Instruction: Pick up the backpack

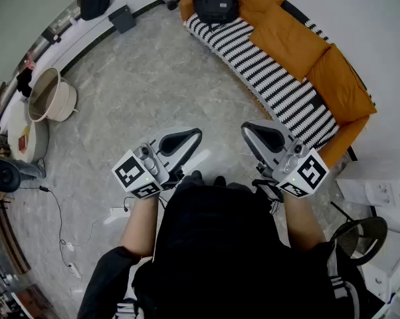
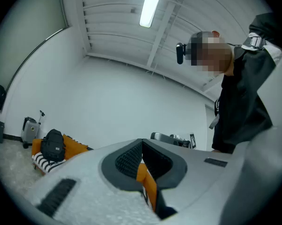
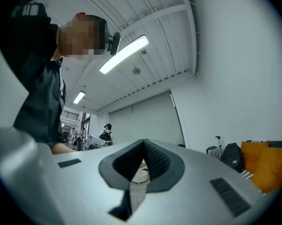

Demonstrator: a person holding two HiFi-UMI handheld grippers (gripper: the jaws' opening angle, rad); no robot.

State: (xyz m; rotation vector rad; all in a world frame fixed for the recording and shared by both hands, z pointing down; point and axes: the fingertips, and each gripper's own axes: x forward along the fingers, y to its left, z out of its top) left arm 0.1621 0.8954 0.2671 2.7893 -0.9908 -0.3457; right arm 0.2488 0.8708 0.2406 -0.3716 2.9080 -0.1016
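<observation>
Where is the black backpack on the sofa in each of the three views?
Head view: backpack at top centre, on the far end of the sofa.
Left gripper view: backpack at lower left, small.
Right gripper view: backpack at far right, below the middle.
Shared landmark: the orange cushions beside it.

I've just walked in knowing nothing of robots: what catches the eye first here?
The sofa, with orange cushions and a black-and-white striped seat, stretches across the head view's upper right, with a black backpack on its far end. Nearer the camera, a left hand-held gripper and a right hand-held gripper are held out, both shut and empty.
</observation>
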